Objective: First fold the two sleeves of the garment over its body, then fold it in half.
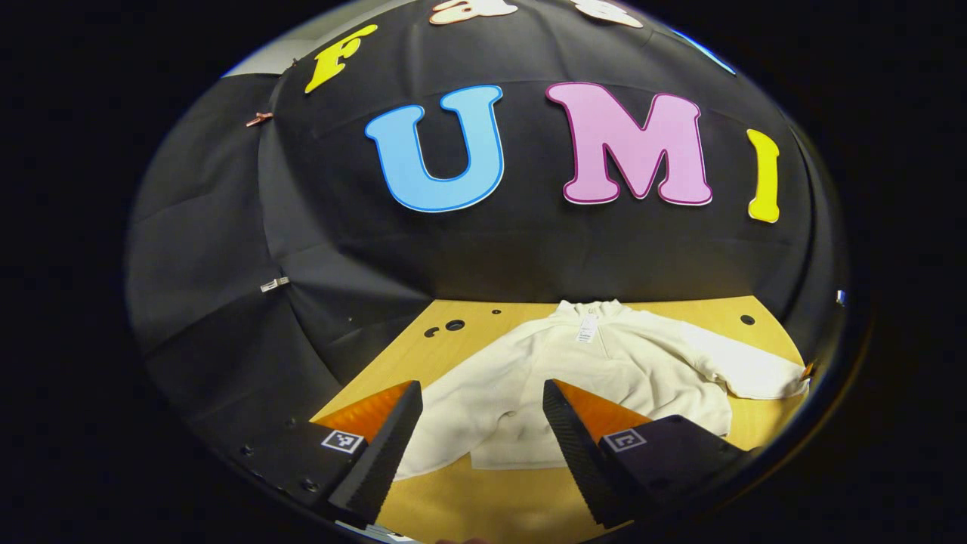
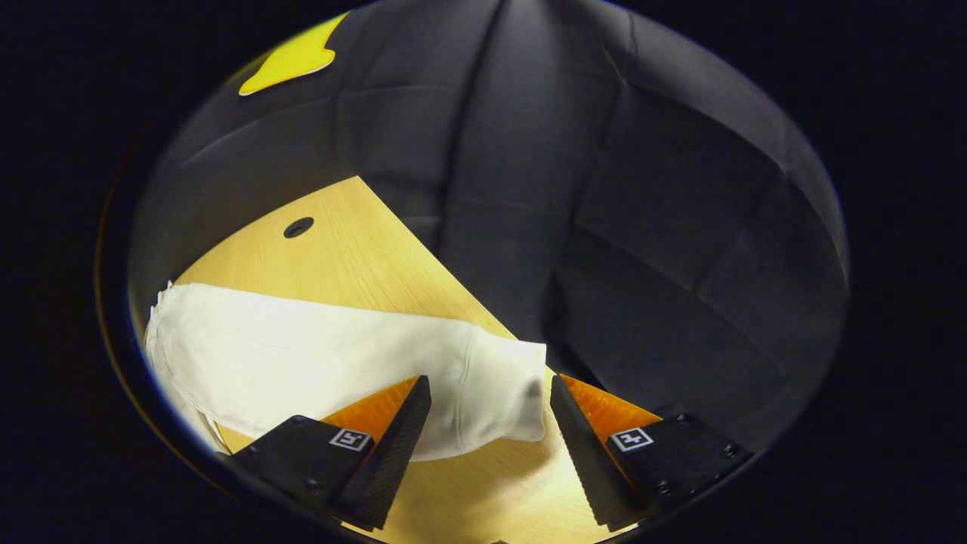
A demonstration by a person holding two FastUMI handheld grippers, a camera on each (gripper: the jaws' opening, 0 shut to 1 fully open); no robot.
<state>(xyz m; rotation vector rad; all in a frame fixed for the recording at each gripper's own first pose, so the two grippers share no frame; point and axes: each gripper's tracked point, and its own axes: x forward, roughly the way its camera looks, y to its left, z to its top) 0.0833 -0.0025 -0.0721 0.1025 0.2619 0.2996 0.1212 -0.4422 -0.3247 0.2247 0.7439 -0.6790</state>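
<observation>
In the right gripper view, the right gripper [image 2: 489, 446] is hovering with its fingers spread wide, gripping nothing. The cuff end of the right sleeve [image 2: 355, 363] is lying just ahead of and between them, on the worktop [image 2: 355, 249]. The sleeve's long axis is running from that cuff away to the fingers' left, toward the body of the garment [image 1: 597, 370]. So the right gripper looks the nearer one to a sleeve, and a short drop forward should put the cuff in the gap.

In the left gripper view, the left gripper [image 1: 481, 431] is likewise hanging wide apart and holding nothing. The garment's hem and left sleeve [image 1: 461, 415] are lying beyond its tips, the collar farthest away, the other sleeve stretching off to the fingers' right.
</observation>
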